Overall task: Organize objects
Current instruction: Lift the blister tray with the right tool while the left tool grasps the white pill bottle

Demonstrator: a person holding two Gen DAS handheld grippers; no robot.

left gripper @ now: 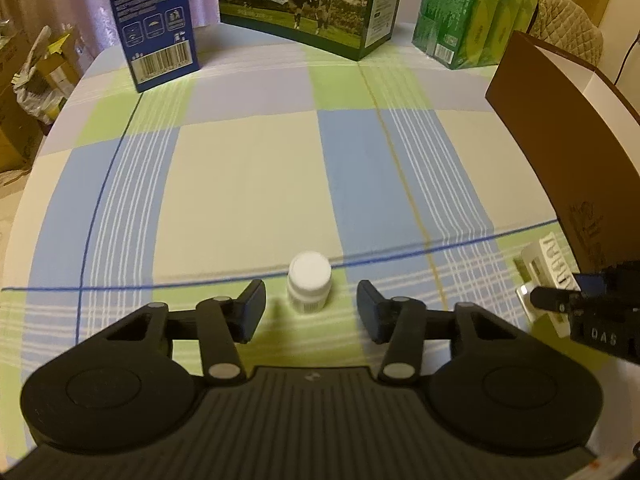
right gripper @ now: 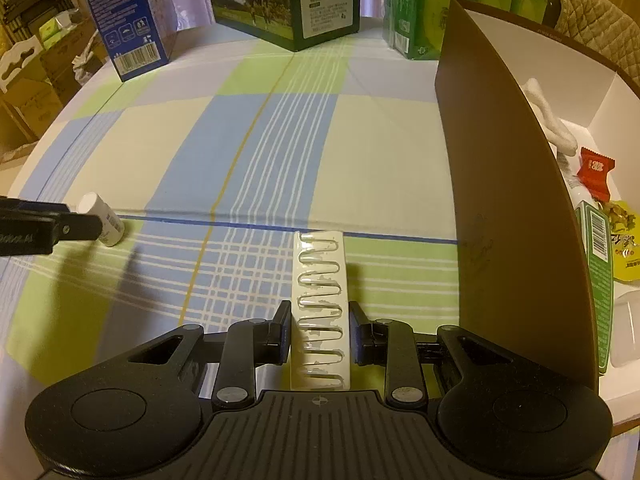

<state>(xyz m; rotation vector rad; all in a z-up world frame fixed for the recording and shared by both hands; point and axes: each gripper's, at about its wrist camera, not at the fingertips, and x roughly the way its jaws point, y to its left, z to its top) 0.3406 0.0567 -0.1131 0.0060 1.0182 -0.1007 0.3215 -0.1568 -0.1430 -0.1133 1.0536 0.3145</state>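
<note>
A small white bottle point(left gripper: 309, 280) stands on the checked tablecloth point(left gripper: 248, 184), just ahead of and between the tips of my left gripper point(left gripper: 311, 306), which is open and not touching it. The right wrist view has the same bottle point(right gripper: 100, 216) at far left beside a left finger point(right gripper: 60, 230). My right gripper point(right gripper: 320, 332) is shut on a white ridged blister strip point(right gripper: 320, 276), both pads against its long edges. In the left wrist view the strip point(left gripper: 546, 268) shows at far right, with the right gripper point(left gripper: 556, 300) on it.
An open brown box point(right gripper: 500, 200) with a white inside stands close on the right, holding a red packet point(right gripper: 596, 174), a yellow packet point(right gripper: 624, 240), a green carton point(right gripper: 598, 264) and white cloth point(right gripper: 548, 116). At the table's back: a blue carton point(left gripper: 160, 24), a milk carton point(left gripper: 304, 4), green packs point(left gripper: 468, 16).
</note>
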